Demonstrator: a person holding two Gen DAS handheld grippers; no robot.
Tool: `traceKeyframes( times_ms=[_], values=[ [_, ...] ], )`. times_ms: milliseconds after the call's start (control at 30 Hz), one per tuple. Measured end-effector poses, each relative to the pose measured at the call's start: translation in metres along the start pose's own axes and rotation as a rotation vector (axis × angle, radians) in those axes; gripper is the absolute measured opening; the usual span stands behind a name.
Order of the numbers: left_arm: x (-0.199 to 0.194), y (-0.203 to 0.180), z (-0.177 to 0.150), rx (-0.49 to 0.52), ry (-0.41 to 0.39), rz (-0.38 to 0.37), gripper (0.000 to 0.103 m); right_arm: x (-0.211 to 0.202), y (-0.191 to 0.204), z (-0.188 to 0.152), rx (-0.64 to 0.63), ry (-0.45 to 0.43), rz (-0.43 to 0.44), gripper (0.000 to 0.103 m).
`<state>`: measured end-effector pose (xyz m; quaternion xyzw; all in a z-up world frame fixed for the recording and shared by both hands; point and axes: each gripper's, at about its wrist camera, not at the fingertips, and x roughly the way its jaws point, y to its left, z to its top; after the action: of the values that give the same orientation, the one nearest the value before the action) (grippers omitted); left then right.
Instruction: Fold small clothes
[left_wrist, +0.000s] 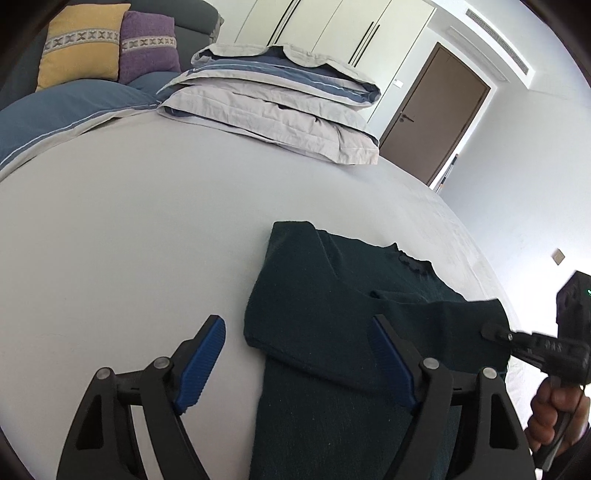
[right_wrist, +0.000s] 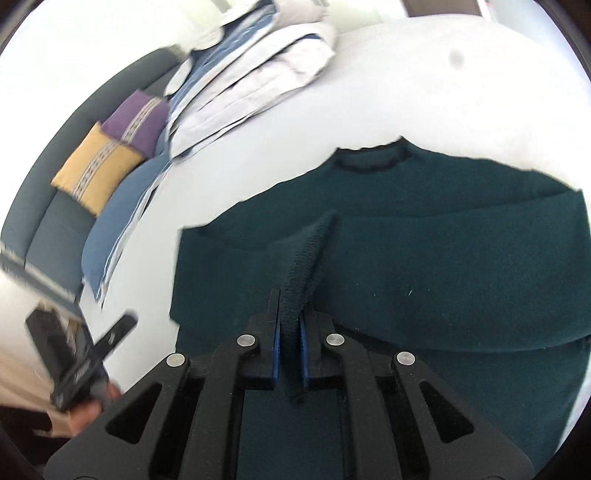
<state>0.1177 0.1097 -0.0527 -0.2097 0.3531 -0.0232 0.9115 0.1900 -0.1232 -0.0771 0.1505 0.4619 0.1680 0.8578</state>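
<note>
Because the right gripper (right_wrist: 291, 345) holds only a thin ribbed edge of the dark green sweater (right_wrist: 424, 266), apparently a sleeve cuff, between its closed blue pads, the likeliest failure is that the knit slips out as the sleeve is carried across; a pull that runs too far could also drag the whole garment along the smooth grey bedsheet (left_wrist: 129, 229) and undo the fold already lying over its left side. The sweater sits in the lower centre and right of the left wrist view, neckline toward the stacked pillows (left_wrist: 280, 99) at the top. The right gripper enters that view from the right edge, angled downward, a hand (left_wrist: 554, 406) wrapped round its handle at lower right. The left gripper (left_wrist: 299, 365) points down over the garment's near left part with its jaws spread wide and nothing between them; whether its right finger brushes the cloth is hard to judge from this angle
</note>
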Motion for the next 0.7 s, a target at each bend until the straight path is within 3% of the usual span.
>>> traceKeyframes(
  times_ms=[100,267,500,700],
  values=[
    [0.004,-0.002,0.0,-0.018,0.013,-0.003,0.081,0.003,0.008,-0.007,-0.028,0.004,-0.004,0.007],
    [0.006,-0.007,-0.001,0.015,0.016,0.005,0.081,0.001,0.008,-0.015,0.002,-0.071,0.002,0.007],
    [0.014,-0.002,0.003,-0.006,0.026,0.006,0.081,-0.035,0.018,0.022,-0.066,-0.186,0.014,0.007],
    [0.02,-0.006,0.012,0.027,0.02,0.013,0.081,-0.052,-0.034,0.03,0.028,-0.211,-0.029,0.007]
  ],
)
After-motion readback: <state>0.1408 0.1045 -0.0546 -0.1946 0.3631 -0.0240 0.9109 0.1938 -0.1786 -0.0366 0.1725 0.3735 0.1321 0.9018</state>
